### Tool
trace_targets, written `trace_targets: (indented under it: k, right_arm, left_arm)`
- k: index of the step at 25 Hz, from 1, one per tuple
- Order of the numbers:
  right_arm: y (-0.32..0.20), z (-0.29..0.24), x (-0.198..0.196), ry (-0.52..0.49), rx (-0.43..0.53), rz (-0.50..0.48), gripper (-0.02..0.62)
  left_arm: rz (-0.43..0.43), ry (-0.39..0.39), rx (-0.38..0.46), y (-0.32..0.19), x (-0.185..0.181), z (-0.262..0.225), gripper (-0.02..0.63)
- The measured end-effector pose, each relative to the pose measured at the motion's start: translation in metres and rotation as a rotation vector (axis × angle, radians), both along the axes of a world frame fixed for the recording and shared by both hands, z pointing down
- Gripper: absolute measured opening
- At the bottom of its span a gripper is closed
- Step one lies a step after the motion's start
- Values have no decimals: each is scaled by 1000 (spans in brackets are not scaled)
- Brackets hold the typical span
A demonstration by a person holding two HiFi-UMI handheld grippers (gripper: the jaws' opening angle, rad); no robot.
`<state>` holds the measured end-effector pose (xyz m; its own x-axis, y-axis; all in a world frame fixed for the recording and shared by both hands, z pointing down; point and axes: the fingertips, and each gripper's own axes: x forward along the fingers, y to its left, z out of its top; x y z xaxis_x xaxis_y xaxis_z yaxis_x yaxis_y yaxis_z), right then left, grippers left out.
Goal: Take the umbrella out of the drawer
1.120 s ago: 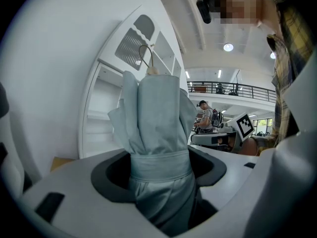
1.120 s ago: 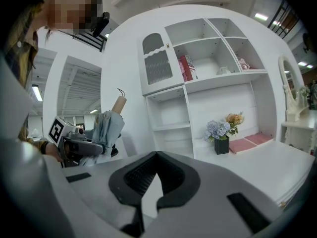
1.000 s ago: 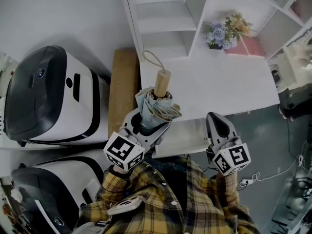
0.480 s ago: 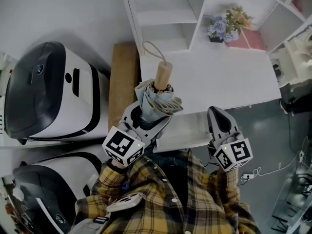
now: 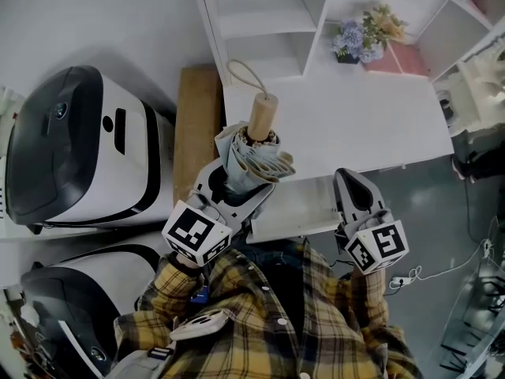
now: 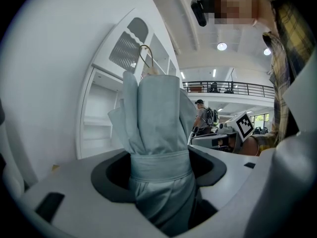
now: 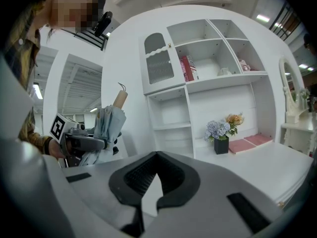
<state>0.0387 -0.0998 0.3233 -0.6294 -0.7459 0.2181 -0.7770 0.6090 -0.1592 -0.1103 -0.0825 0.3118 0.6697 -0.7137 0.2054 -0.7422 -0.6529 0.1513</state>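
Retrieval looks all but finished. The folded pale grey-blue fabric umbrella (image 5: 251, 158) with its light wooden handle (image 5: 263, 117) and cord loop is out of the drawer. It stands nearly upright above the left front corner of the white counter (image 5: 355, 125), with the handle end pointing up and away from the person.

The left gripper (image 5: 235, 192) is clamped on the umbrella's lower part, just below the fabric strap. Its jaws stand wide around the bundled cloth. The right gripper (image 5: 349, 188) hangs over the right end of the shallow white drawer (image 5: 296, 212) with its jaws together and nothing between them.

The drawer is pulled out below the counter's front edge, between the two grippers. By my reading, what remains is to set the umbrella down or carry it clear, and perhaps to push the drawer in.

Counted:
- one umbrella
- one open drawer
- two grippers
- one dark vase of blue and orange flowers (image 5: 359, 42) on the counter
- one white shelf unit (image 5: 264, 22) behind it
- one wooden plank (image 5: 197, 133) beside the counter
- two large white-and-black machines (image 5: 79, 148) at the left
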Motion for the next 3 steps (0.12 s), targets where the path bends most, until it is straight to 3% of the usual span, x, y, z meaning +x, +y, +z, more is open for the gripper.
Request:
trace_targets:
  k: [3]
  right_arm:
    - [0,-2,-1,-2,7,0,17]
  left_arm:
    - [6,-9,8,-1,0,-1,321]
